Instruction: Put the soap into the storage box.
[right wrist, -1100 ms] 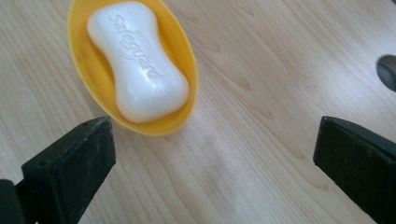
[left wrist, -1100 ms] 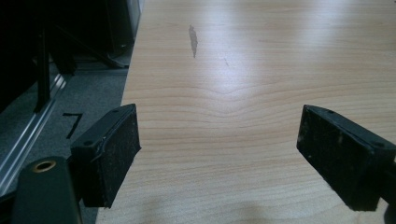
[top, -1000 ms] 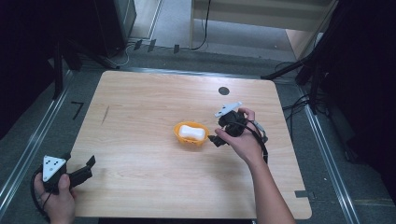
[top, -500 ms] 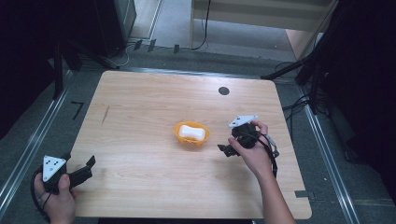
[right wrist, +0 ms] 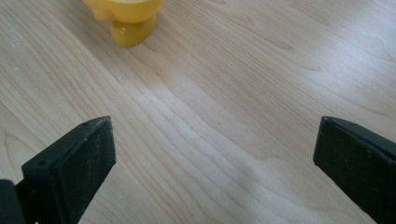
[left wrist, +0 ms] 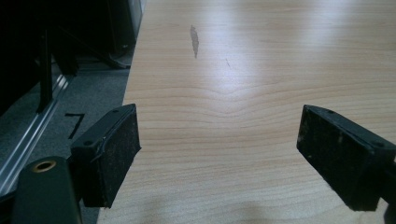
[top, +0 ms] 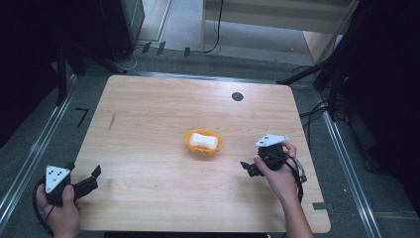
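Two tools are in use, one per hand, and both stand with jaws spread wide and nothing between them. The right tool (top: 252,168) hovers low over the surface (top: 163,109), near the orange bowl (top: 203,143) but apart from it; in the right gripper view the bowl's base (right wrist: 126,18) sits at the upper left, ahead of the jaws. The left tool (top: 84,184) rests at the near left corner of the surface, well apart from the bowl.

The bowl stands upright at mid-surface and holds a white, bone-shaped object (top: 203,141). The bowl looks like light moulded plastic: stiff, smooth, likely slippery, and prone to sliding or tipping if pushed from one side. Recommended hold: pinch the rim wall, one jaw inside and one outside. The white object looks small and light; grip it across its narrow waist.
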The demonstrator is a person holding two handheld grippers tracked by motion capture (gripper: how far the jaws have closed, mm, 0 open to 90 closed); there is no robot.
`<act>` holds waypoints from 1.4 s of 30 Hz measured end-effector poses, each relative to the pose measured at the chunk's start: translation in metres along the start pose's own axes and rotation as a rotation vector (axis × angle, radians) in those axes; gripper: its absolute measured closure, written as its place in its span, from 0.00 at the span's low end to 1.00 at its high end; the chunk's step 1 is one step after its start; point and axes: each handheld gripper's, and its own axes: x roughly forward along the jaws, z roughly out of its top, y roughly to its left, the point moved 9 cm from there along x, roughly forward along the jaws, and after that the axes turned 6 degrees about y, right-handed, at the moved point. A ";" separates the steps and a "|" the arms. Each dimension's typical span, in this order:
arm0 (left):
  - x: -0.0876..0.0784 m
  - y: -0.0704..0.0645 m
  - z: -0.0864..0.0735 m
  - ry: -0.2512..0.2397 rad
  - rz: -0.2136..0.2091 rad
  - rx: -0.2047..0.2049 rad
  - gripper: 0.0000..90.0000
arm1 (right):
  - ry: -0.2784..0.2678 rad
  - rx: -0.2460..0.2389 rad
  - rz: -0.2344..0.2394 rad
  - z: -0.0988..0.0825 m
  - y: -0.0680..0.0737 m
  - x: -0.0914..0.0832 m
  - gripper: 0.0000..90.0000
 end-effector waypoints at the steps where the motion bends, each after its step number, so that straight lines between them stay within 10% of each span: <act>1: 0.000 0.000 0.000 0.002 0.002 0.001 0.15 | -0.005 0.005 -0.003 -0.002 0.000 -0.001 0.00; 42: 0.000 -0.001 0.000 -0.002 0.006 0.001 0.15 | -0.117 0.190 -0.113 -0.111 -0.032 -0.049 0.00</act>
